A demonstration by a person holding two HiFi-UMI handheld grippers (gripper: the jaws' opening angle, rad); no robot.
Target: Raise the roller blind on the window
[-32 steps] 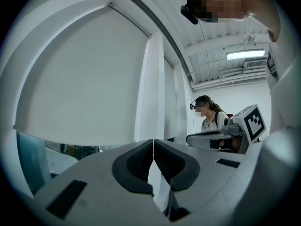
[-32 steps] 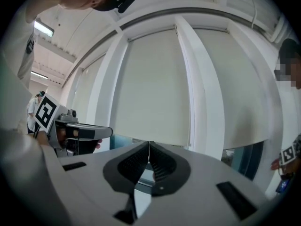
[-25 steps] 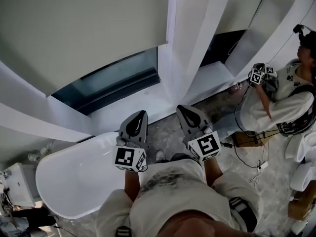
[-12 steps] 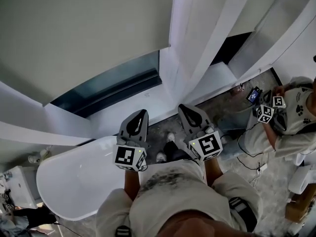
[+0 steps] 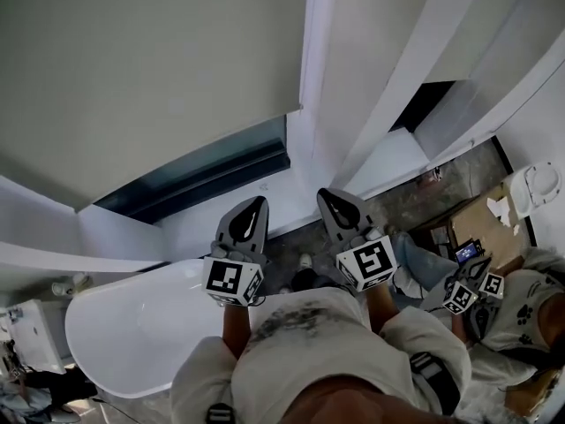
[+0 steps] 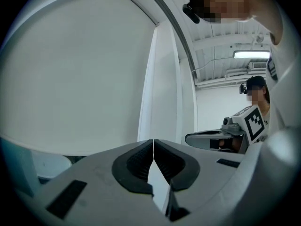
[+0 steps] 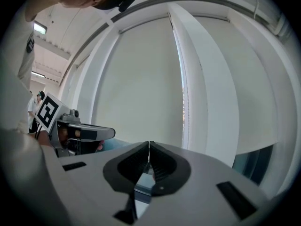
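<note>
Pale grey roller blind point(image 5: 141, 69) low over the window point(image 5: 207, 168); left gripper point(image 5: 258, 203) and right gripper point(image 5: 324, 194), jaws together, empty.

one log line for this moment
left gripper: shut, empty | right gripper: shut, empty | roller blind: mostly down, untouched

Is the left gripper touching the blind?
Apart. Head view shows the left gripper short of the blind, with bare window glass between them.

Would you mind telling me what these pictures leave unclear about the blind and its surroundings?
Roller blind: top cut off by the head view's upper edge.
Any pull chain: too thin to make out in any view.
Bathtub: near end hidden behind the person's torso in the head view.
</note>
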